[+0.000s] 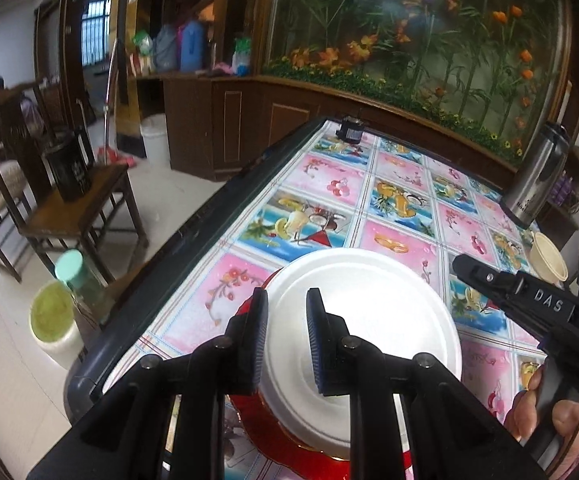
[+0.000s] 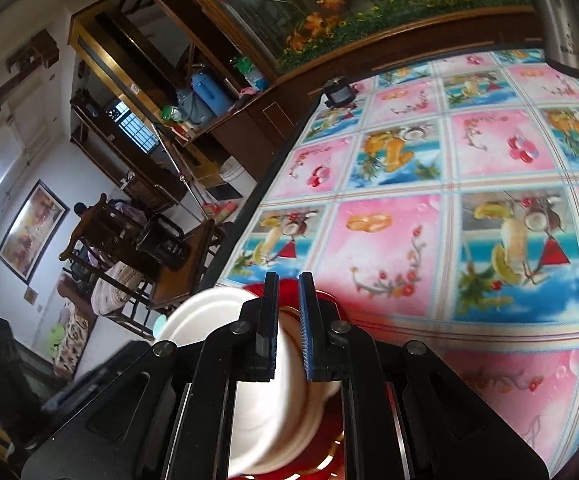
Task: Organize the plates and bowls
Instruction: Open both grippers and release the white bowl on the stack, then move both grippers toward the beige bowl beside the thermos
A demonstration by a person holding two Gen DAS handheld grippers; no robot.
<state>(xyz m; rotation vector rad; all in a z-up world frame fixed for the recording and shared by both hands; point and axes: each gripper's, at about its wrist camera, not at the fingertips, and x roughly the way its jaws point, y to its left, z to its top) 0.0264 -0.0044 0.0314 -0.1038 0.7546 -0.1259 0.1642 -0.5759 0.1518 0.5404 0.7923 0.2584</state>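
Observation:
A white plate (image 1: 369, 312) rests on a red plate (image 1: 289, 436) near the table's front left edge. My left gripper (image 1: 287, 340) hovers over the white plate's near left part with its jaws partly apart and nothing between them. My right gripper (image 1: 465, 266) shows at the right of the left wrist view, above the table and apart from the plates. In the right wrist view the right gripper (image 2: 288, 326) has its jaws narrowly apart, above the white plate (image 2: 205, 316) and red plate (image 2: 329, 296); whether it touches them I cannot tell. A cream bowl (image 1: 547, 258) stands at the far right.
The table (image 1: 401, 200) has a pink and blue fruit-print cloth. A steel thermos (image 1: 537, 176) stands at the back right, a small black device (image 1: 349, 128) at the far edge. A wooden chair (image 1: 77, 208), a teal-lidded bottle (image 1: 77, 276) and a bucket (image 1: 53, 328) are left of the table.

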